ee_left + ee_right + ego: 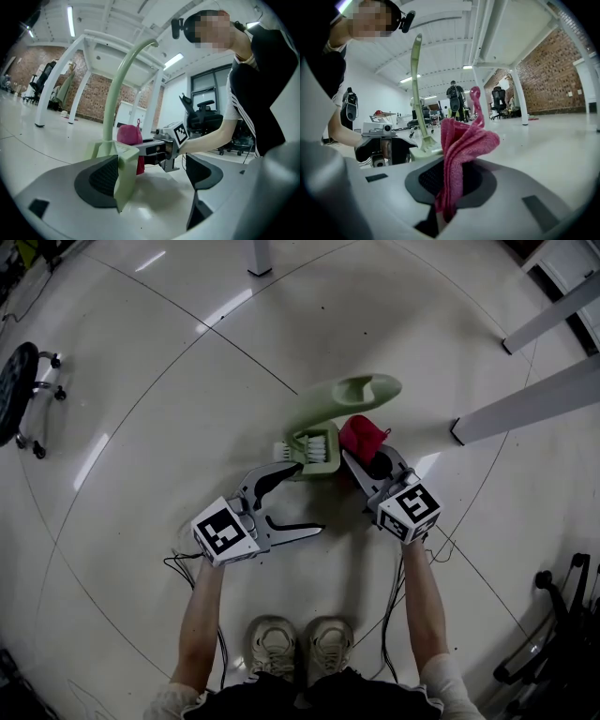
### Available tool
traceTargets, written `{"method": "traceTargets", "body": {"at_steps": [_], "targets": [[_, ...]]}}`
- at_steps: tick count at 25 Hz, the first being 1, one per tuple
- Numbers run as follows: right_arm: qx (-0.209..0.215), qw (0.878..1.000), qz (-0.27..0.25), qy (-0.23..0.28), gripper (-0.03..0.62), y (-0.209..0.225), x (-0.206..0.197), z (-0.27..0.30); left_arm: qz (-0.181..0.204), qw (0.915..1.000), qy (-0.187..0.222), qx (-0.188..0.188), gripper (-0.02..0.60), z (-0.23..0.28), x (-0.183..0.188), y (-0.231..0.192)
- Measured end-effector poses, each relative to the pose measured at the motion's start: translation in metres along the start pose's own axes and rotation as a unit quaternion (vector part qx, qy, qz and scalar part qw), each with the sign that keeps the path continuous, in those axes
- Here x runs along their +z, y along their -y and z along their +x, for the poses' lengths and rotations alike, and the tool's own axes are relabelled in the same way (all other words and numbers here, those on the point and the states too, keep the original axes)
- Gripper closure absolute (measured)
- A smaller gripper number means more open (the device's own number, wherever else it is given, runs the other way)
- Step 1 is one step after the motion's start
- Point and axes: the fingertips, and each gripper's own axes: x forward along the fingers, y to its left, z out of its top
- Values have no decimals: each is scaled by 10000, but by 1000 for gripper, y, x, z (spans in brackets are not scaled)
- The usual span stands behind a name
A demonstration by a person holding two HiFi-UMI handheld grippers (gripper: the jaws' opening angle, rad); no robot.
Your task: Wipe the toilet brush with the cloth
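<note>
A pale green toilet brush [328, 413] stands on the floor, its white bristles [314, 446] low and its curved handle rising away from me. My left gripper [307, 498] is open wide; one finger [101, 180] rests against the brush's green head [123, 164], the other stays well apart. On the brush's right, my right gripper [373, 465] is shut on a red cloth [362, 435]. In the right gripper view the cloth [461, 145] sticks up folded from the jaws, with the brush [423, 140] just behind it. In the left gripper view the cloth [129, 135] shows beyond the brush.
White table legs [525, 404] cross the floor at right, another [261, 259] stands at the top. A castor stool [19, 395] is at far left, a chair base [553, 634] at lower right. Cables [394, 606] trail by my shoes [300, 643].
</note>
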Motion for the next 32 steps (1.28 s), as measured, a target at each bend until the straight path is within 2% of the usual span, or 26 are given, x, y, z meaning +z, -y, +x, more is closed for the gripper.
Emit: {"method": "traceTargets", "body": {"at_steps": [5, 10, 12, 14, 16, 18, 20, 22, 27, 32], "targets": [[-62, 9998, 180, 15, 562, -20, -12, -20, -50, 10000, 10, 34, 153, 1, -2, 0], [14, 9983, 578, 75, 562, -48, -23, -36, -71, 9999, 35, 77, 153, 2, -2, 1], [-148, 9980, 605, 93, 562, -57, -27, -39, -79, 9999, 15, 132, 153, 0, -4, -1], [-390, 9973, 593, 160, 562, -68, -29, -41, -133, 9993, 101, 337, 153, -6, -3, -6], [-478, 9976, 424, 275, 562, -86, -27, -36, -263, 9971, 347, 618, 153, -19, 0, -11], [-441, 9983, -9, 380, 562, -105, -22, -21, -352, 9946, 483, 850, 153, -35, 0, -14], [-373, 9975, -564, 210, 562, -121, -23, 1, -397, 9926, 480, 1042, 153, -48, -3, -19], [-362, 9954, -891, 14, 562, -132, -29, 26, -490, 9895, 554, 1244, 153, -62, -5, -26], [-817, 9883, -1287, -99, 562, -124, -24, 51, -574, 9851, 631, 1496, 153, -83, -7, -36], [-958, 9876, -1235, -120, 562, -107, -25, 33, -742, 9827, 873, 1452, 153, -83, -4, -38]]}}
